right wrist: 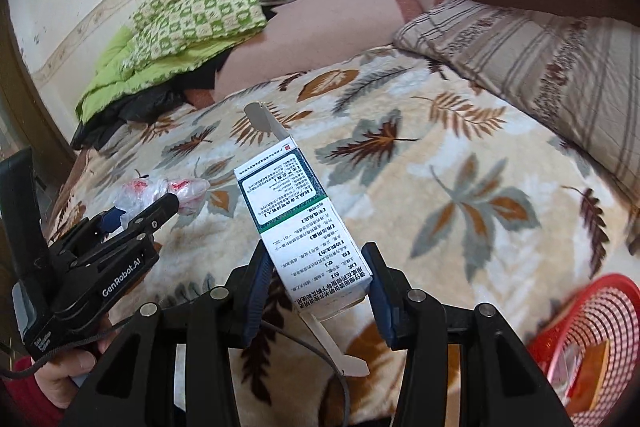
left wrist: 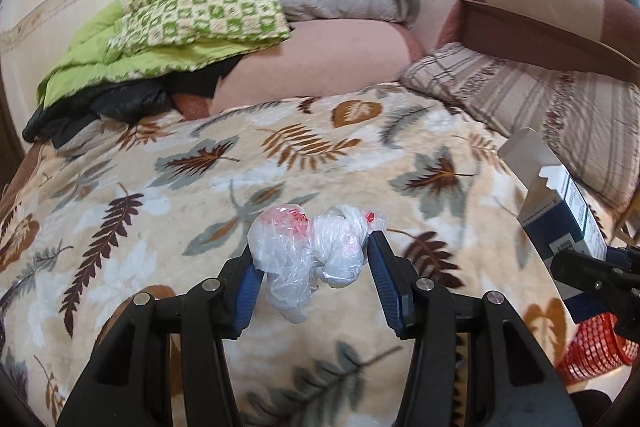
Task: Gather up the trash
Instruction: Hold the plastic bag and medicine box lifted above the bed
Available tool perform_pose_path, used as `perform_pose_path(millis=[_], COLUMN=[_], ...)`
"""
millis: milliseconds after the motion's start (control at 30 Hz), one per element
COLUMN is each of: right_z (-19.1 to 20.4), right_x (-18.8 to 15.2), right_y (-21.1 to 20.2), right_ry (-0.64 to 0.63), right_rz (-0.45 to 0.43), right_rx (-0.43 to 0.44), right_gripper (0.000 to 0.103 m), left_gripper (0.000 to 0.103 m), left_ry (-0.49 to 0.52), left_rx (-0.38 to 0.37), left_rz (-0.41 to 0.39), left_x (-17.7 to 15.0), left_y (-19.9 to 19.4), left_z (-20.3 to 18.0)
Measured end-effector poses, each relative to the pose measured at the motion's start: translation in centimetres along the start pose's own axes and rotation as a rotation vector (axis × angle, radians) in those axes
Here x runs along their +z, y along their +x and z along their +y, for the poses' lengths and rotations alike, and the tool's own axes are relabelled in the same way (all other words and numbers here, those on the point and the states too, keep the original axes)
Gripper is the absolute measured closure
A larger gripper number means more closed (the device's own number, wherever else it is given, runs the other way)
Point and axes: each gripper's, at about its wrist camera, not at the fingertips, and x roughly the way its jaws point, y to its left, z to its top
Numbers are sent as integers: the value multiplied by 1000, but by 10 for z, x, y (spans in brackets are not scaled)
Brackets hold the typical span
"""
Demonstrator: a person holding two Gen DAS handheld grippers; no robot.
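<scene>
A bedroom: leaf-print blanket (left wrist: 280, 163) spread over the bed, piled bedding at the wall side, a striped pillow (right wrist: 532, 67) toward the headboard. Taking the red mesh basket (right wrist: 592, 331) as landmark, at the bed's near right edge.

Left of the basket and just beside it, right gripper (right wrist: 318, 291) pinching the lower end of a printed carton (right wrist: 296, 223), pads pressed on both narrow sides, carton tilted with its top flap open and pointing away. Lifted off the blanket, as far as can be judged.

Farther left of the basket, left gripper (left wrist: 314, 263) clamped on a crumpled clear plastic bag (left wrist: 312, 251) with red print, wad squeezed between the blue pads, a loose tail hanging below. Held above the blanket, well apart from the basket.

Step in hand, by judgement: both pieces of trash picked up, neither yet dropped. Carrying stage, then.

Next move calls for swinging the carton right over the basket rim and spreading the pads only once above the opening; then bringing the bag across the same way. Worth minding: light plastic may cling to a pad instead of falling, and the open flap may catch the rim.
</scene>
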Motion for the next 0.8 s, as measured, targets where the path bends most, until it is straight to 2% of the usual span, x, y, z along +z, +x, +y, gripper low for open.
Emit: perform_pose_path(millis=[333,800], right_z=[-41,-140], right_x=[-20,-49], right_y=[-50,-111], right_ry=[79,279], right_rz=[-46,-112], right_rx=[-42,-155], right_gripper=[54,54], left_gripper=[53,52], left_ry=[89,238], left_rx=[-65,-196], left_rz=[-38,-45], left_x=[-1,3], left_y=[-39,-58], left_z=[-50,-140])
